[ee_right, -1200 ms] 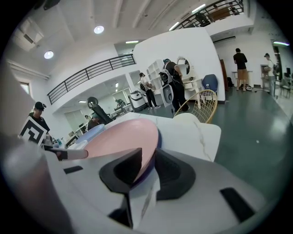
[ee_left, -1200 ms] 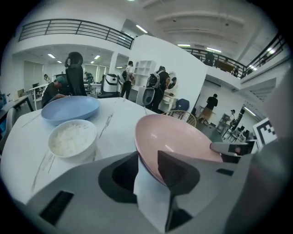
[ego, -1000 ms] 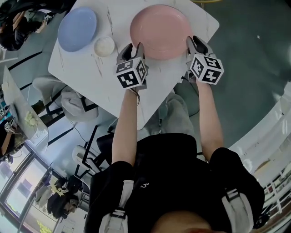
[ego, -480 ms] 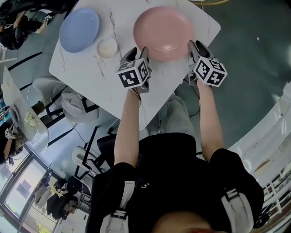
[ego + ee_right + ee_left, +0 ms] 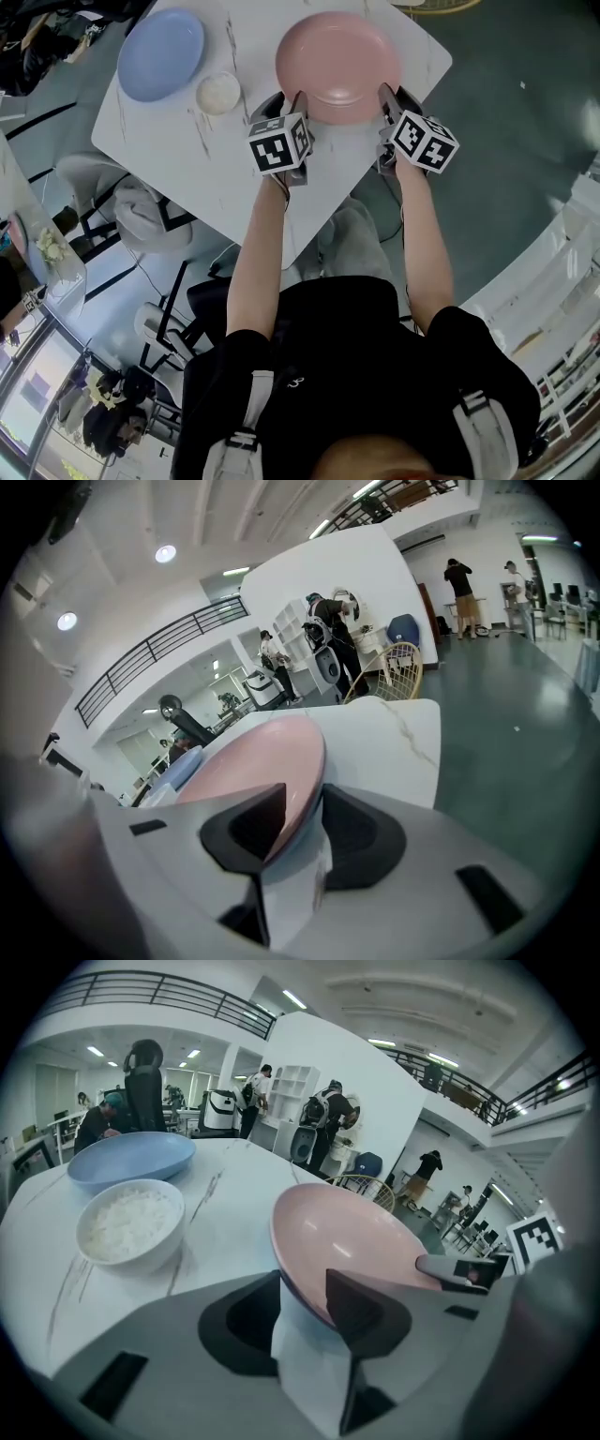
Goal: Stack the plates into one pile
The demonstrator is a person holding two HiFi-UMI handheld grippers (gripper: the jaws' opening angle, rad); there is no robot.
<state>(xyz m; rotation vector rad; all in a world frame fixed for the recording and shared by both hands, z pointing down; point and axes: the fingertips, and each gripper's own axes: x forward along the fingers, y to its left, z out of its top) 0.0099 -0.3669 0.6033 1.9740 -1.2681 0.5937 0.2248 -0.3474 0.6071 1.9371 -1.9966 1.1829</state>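
On the tabletop [image 5: 187, 159] the pink plate [image 5: 337, 61] lies directly between the two grippers, with the blue plate [image 5: 161, 42] well off to its left, past the bowl [image 5: 217, 93]. The left gripper [image 5: 283, 99] and right gripper [image 5: 394, 94] have just been closing. Both are still spread, each straddling an opposite rim, apparently without pinching it.
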